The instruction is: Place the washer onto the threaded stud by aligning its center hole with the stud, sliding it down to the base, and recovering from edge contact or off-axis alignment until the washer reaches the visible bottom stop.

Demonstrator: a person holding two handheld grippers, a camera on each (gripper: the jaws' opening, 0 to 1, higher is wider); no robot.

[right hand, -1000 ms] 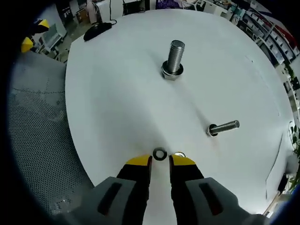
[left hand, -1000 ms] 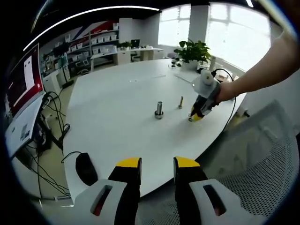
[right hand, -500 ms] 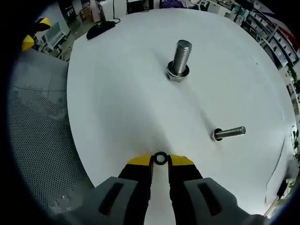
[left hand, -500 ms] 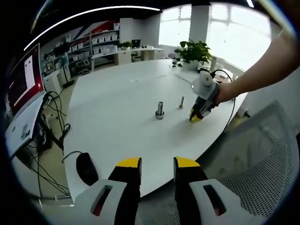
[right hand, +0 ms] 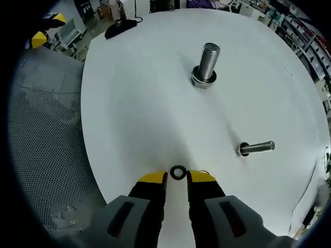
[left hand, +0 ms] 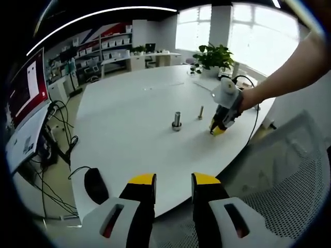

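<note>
Beyond the desk (left hand: 129, 119) near edge, left gripper (left hand: 173, 182) hovering, jaws parted, gripping nothing; right gripper (left hand: 217, 127) touching down near the right edge. Near that same edge, right gripper (right hand: 176, 177) jaws standing parted just behind the flat-lying washer (right hand: 178, 172), not clamping; larger threaded stud (right hand: 207, 64) standing mid-desk, well apart.

No legible text, label, brand, number or sign is found in either view. The monitor (left hand: 25, 95) at the left of the left gripper view carries red and white panels, its content too blurred and small to read.
</note>
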